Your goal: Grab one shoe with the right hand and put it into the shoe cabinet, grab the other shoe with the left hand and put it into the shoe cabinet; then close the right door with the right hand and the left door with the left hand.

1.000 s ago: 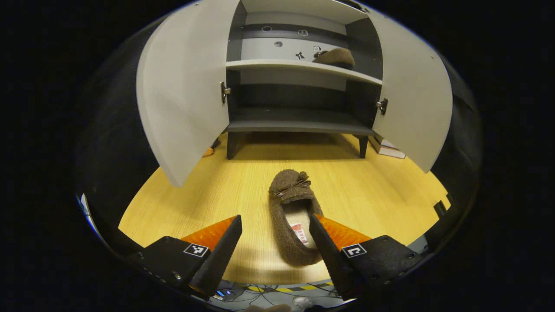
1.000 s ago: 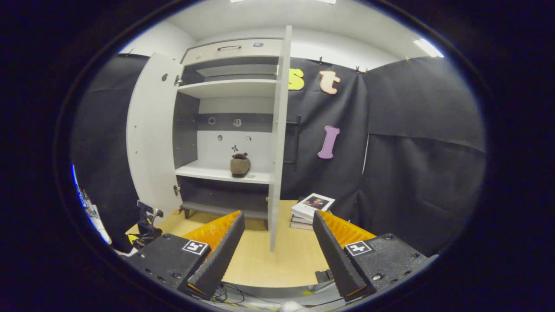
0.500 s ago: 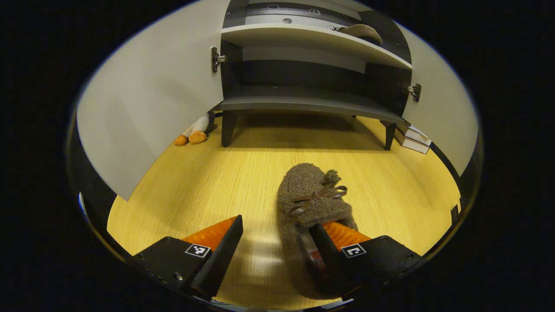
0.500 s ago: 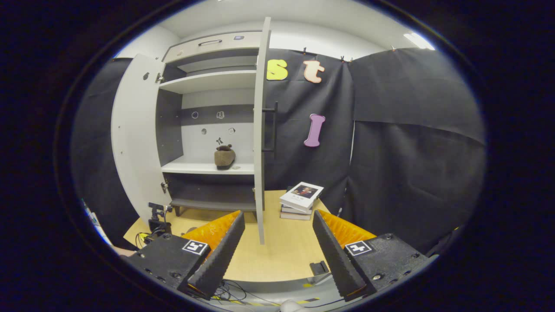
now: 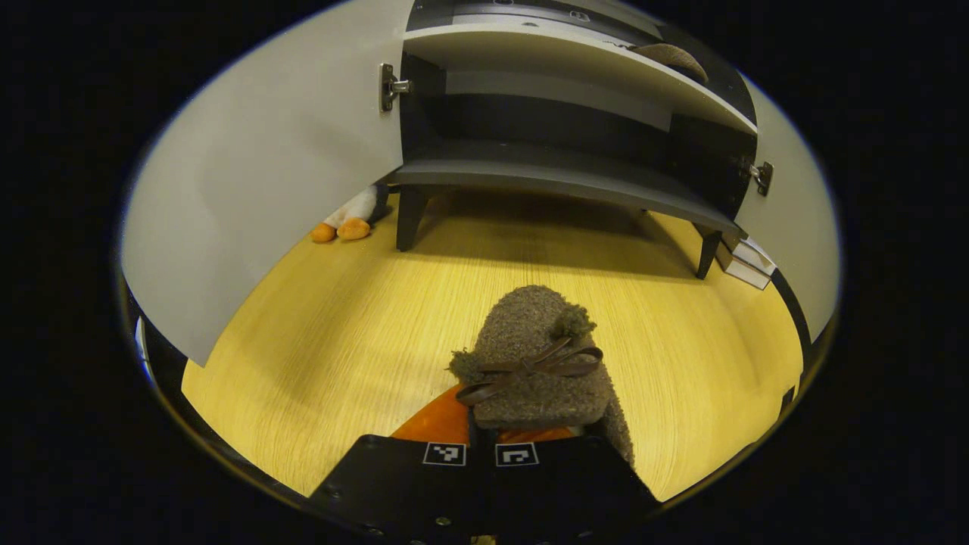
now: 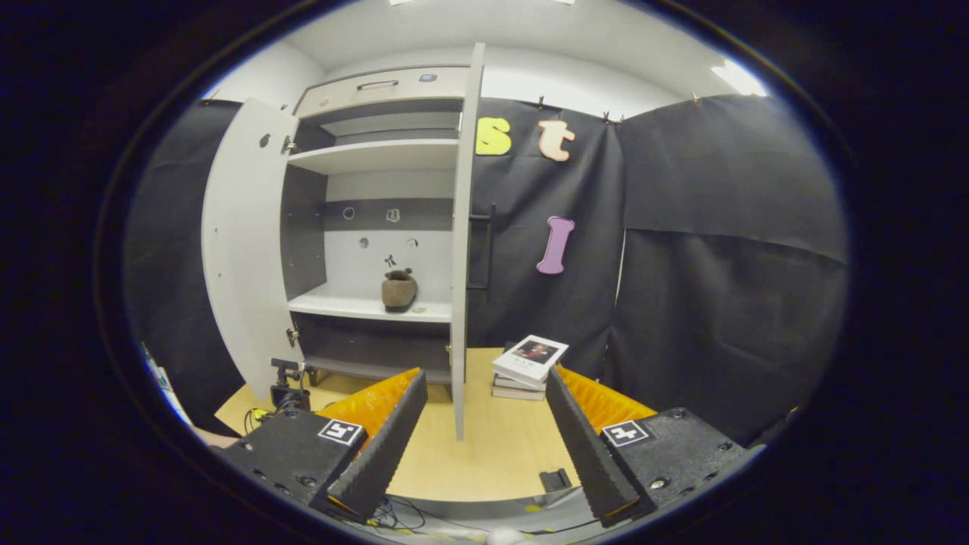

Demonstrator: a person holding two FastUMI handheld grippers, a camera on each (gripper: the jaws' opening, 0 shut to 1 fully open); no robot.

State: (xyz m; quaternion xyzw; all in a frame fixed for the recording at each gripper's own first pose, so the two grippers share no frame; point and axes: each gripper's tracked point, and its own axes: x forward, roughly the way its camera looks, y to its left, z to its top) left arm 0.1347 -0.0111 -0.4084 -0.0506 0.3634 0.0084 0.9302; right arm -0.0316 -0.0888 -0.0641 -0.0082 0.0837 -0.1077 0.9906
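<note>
Jaws of the left gripper [image 5: 484, 446] have come together on the brown fuzzy slipper [image 5: 539, 362], pinching the left side wall of its collar, one finger outside and one apparently inside the opening; the contact itself is hidden under the slipper's upper, so the grip is a judgement. From these jaws the slipper runs straight ahead: heel at the jaws, toe and little bow pointing away toward the shoe cabinet [image 5: 556, 178], its long axis roughly in line with the fingers. It lies on the yellow wooden worktop [image 5: 356, 318], and I cannot tell whether the sole has left it.

Beyond the toe stands the cabinet's dark bottom shelf, dead ahead and higher than the jaws, with the left door [image 5: 272, 174] swung open to the left and the right door [image 5: 795, 227] to the right. Up and right of the jaws, on the white shelf [image 5: 575, 64], sits the other slipper [image 5: 670, 57]. Judged from this, the next move is a lift and a straight push forward, toe first.

Jaws of the right gripper [image 6: 484, 431] stand wide apart, holding nothing. Ahead of them is the right door's edge [image 6: 462, 250], with the placed slipper [image 6: 399, 289] on its shelf to the left and a stack of books [image 6: 528, 363] just right.
</note>
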